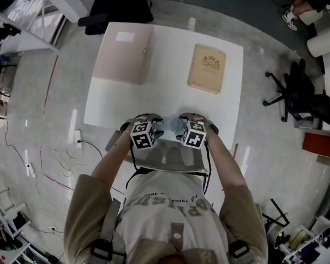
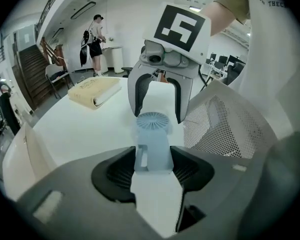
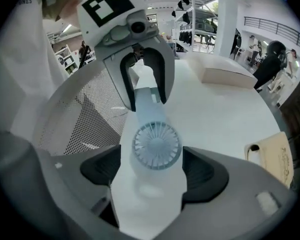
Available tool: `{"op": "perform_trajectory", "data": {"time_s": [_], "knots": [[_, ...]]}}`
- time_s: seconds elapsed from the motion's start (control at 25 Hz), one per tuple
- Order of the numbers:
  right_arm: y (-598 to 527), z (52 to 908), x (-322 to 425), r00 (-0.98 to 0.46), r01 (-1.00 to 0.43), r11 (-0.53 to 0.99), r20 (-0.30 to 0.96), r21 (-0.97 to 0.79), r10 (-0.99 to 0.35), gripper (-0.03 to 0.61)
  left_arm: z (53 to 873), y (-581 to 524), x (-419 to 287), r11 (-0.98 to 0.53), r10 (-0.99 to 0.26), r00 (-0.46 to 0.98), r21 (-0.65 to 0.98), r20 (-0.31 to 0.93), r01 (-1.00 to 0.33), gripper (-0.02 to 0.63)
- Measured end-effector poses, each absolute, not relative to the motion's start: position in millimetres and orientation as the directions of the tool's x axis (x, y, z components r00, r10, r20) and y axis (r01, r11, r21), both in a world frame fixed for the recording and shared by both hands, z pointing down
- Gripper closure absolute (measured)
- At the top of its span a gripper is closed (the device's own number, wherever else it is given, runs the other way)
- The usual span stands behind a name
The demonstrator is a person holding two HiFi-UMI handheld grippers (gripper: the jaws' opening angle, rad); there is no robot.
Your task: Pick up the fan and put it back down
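The left gripper (image 2: 153, 166) has its jaws partway closed, and as far as I can tell the pads are pressing on both sides of the squared base of the small pale-blue fan (image 2: 153, 134). The right gripper (image 3: 151, 168) faces it from the other end. Its jaws stand apart around the round grille head, with a clear gap at one pad, so I read it as not gripping. The fan sits between the two grippers at the near edge of the white tabletop (image 1: 165, 100), just in front of me, well apart from the tan book (image 1: 207, 68) further back. I cannot tell from these views whether its underside is resting on the tabletop or hanging just above it. My worry is that only one end is truly clamped. With the weight of the head out beyond the left pads, the fan could pivot in that grip and droop or twist. If the right jaws close on the thin grille ribs rather than the rim, I think they could flex or crack them. So close to the edge, a tilted set-down could tip the fan off toward the perforated chair back (image 2: 230, 129)
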State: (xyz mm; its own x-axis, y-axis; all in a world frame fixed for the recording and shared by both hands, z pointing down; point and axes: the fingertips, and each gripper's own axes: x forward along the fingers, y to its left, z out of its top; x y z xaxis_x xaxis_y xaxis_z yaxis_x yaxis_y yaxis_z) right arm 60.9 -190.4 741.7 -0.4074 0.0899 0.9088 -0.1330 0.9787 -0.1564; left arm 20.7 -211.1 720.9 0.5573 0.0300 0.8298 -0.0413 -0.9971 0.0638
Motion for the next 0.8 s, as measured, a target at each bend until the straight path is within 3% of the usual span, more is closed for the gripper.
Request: {"op": "perform_trajectory", "data": {"time_s": [0.2,0.4,0.8], "knots": [[-195.9,748.2,61.6,-0.390,-0.127,0.981,0.917,-0.148,0.088,0.204,724.1,-211.7,20.4,-0.997,0.041,0.552,0.068,0.833,-0.027,0.390],[-197.4,750.6,63.6,-0.388,-0.119,0.982,0.917,-0.148,0.091,0.270,727.6,-213.0,18.6,-0.997,0.049,0.546,0.075,0.836,-0.026,0.390],[-199.1,751.3,62.8,-0.380,-0.113,0.983,0.920,-0.146,0.093,0.279,738.3,-214.9,15.8,-0.997,0.066,0.515,0.080,0.855,-0.005,0.389]]}}
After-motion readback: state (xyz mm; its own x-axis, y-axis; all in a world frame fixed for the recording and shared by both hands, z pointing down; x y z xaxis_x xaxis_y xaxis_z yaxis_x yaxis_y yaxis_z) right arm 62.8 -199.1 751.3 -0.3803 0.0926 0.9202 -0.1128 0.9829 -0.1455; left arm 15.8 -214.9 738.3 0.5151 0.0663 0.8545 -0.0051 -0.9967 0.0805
